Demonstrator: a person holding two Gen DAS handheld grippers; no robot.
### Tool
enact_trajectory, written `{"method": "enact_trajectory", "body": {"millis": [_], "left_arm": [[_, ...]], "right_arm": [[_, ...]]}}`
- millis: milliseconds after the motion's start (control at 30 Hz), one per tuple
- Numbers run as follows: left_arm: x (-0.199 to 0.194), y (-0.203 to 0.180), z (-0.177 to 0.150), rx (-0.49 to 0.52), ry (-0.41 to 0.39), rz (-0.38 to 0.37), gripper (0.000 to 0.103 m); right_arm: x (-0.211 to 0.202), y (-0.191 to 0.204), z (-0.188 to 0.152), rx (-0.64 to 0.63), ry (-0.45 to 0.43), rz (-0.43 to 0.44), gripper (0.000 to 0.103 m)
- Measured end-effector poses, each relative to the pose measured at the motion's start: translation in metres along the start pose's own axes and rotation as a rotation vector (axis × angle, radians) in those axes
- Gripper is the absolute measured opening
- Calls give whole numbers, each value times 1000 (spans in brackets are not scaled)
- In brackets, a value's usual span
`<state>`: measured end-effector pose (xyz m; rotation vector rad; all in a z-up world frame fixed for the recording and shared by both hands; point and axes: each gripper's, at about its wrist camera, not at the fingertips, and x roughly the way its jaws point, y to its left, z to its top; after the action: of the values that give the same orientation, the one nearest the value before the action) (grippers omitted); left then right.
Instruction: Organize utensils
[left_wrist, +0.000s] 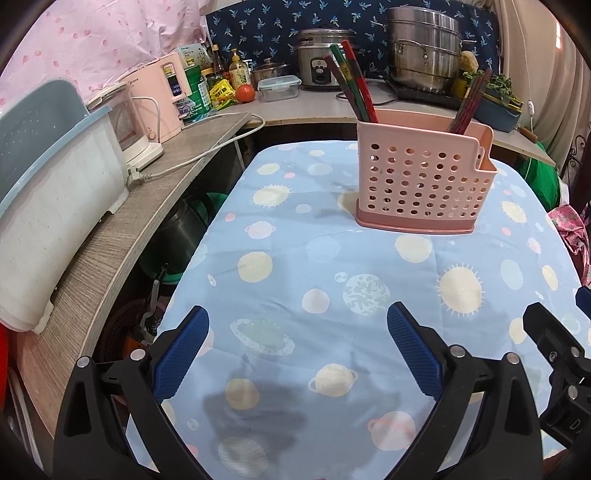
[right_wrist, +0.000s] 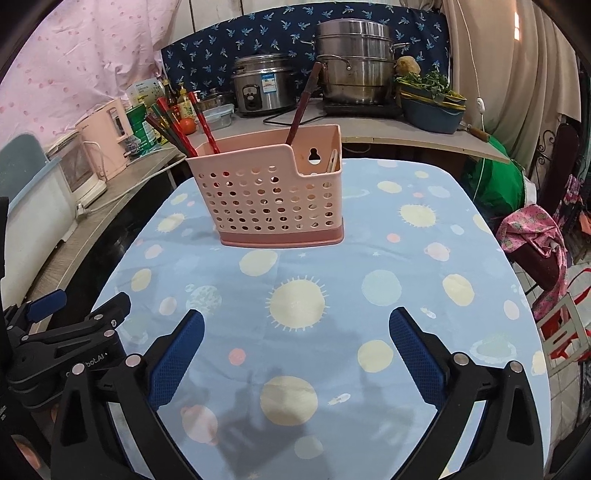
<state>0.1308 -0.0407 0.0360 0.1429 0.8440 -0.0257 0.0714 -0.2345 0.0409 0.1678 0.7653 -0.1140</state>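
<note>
On my table (left_wrist: 332, 258) nothing loose is left, the pink holder (left_wrist: 417, 177) stands at the far end with the chopsticks (left_wrist: 354, 88) already upright inside, so the sorting looks finished, and my left gripper (left_wrist: 297, 334) and right gripper (right_wrist: 295, 336) both hang spread and empty.

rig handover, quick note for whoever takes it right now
Left claw: open, empty, low over the tablecloth.
Right claw: open, empty, beside the left one.
Pink utensil holder stands upright mid-table. Red and green chopsticks sit at its left end, dark chopsticks at its right; something pale shows in the low right section.
No loose utensils in view on the cloth, so sorting looks done; nothing obvious left.
</note>
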Motion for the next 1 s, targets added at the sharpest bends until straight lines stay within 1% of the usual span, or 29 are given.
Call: {"method": "enact_trajectory", "body": {"millis": [1000], "left_arm": [[2,0,-2,-2,3,3,93]], "right_arm": [[4,2,-1,-9,14,-17,97]]}}
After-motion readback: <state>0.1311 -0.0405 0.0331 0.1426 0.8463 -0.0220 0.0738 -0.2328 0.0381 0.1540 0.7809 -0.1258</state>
